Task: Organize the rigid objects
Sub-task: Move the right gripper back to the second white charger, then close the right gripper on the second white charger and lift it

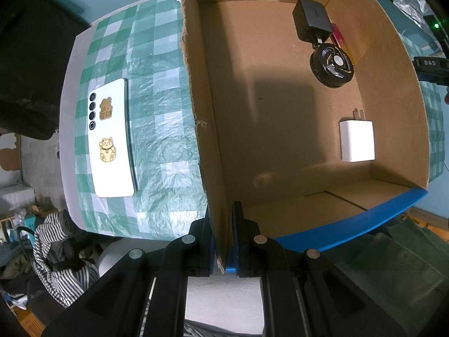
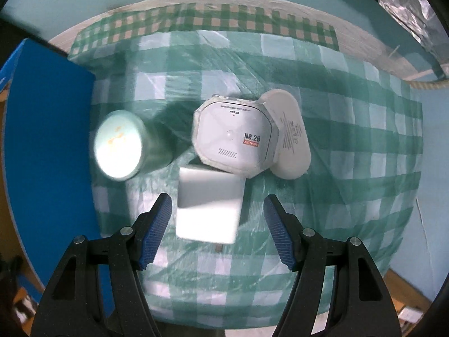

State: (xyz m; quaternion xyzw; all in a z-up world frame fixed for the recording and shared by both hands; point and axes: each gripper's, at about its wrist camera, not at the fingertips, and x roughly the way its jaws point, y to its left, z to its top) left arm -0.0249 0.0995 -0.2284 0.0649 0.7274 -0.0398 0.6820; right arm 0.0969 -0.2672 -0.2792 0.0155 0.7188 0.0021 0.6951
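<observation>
My left gripper is shut on the side wall of an open cardboard box with blue outer faces. Inside the box lie a black charger, a black round fan, a pink item and a white plug adapter. A white phone with gold cat stickers lies on the checked cloth left of the box. My right gripper is open, pointing down over a white charger block that sits between its fingers without touching the pads. Behind it lie a white octagonal device, a white oval case and a pale green cylinder.
A green and white checked cloth covers the table. The box's blue wall stands left of the right gripper. Striped fabric and clutter lie below the table's edge. Crinkled foil is at the far right.
</observation>
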